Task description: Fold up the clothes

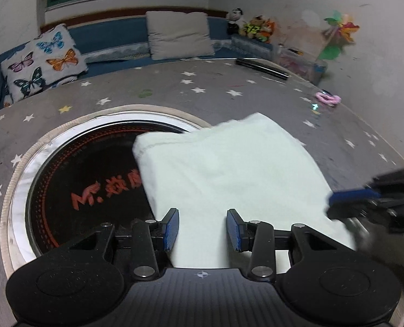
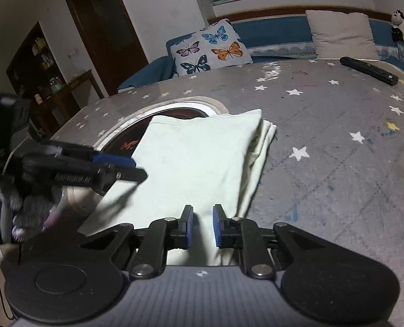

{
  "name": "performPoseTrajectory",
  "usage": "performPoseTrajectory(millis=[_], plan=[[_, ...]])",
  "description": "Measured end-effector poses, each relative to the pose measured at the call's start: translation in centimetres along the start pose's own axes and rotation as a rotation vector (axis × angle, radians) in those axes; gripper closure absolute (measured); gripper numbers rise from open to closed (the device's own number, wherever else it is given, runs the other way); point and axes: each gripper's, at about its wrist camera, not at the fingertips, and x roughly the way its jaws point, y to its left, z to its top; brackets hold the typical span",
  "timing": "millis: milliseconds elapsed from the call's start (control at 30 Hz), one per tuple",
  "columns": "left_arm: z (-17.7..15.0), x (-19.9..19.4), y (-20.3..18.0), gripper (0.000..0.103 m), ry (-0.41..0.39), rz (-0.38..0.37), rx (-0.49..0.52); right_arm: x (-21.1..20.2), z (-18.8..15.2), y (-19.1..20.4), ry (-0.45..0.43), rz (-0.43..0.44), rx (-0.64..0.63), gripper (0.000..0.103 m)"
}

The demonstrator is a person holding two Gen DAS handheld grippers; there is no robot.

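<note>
Nearest the left wrist camera, the left gripper (image 1: pixel 202 229) holds its blue-padded fingers wide apart over the near end of the pale green folded garment (image 1: pixel 229 174), gripping nothing. That garment lies flat on the grey star-patterned table (image 1: pixel 174 92), its left part overlapping the round black cooktop (image 1: pixel 87 174) sunk in the table's middle, the rest spreading toward the table's right side. At the garment's right near corner the right gripper (image 1: pixel 351 199) comes in from the side, blurred.

From the right wrist view, the right gripper (image 2: pixel 202 226) has its jaws parted by a narrow gap above the garment's near edge (image 2: pixel 199 160), with no cloth clearly between them; whether the pads touch the fabric cannot be told. Layered edges of the fold show along the garment's right side. The left gripper (image 2: pixel 115 166) is seen from the side over the garment's left near corner, blurred, held by a hand in a patterned glove (image 2: pixel 25 204).

A black remote (image 2: pixel 368 70) lies near the table's far right edge, and a small pink object (image 1: pixel 327 98) sits at the right edge. Beyond the far edge stand a butterfly cushion (image 1: pixel 41 62), a plain grey cushion (image 1: pixel 180 34) and stuffed toys (image 1: pixel 253 27)
</note>
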Motion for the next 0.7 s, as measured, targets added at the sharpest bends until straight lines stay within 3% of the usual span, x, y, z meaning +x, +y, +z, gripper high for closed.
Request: performPoseTrajectory(millis=[533, 700], plan=[[4.2, 4.0, 5.0, 0.060, -0.003, 0.048, -0.156, 0.7, 0.8, -0.6, 0.046, 0.024, -0.017, 0.082], [3.7, 3.1, 4.8, 0.060, -0.012, 0.052, -0.178, 0.8, 2.0, -1.3, 0.024, -0.005, 0.012, 0.068]])
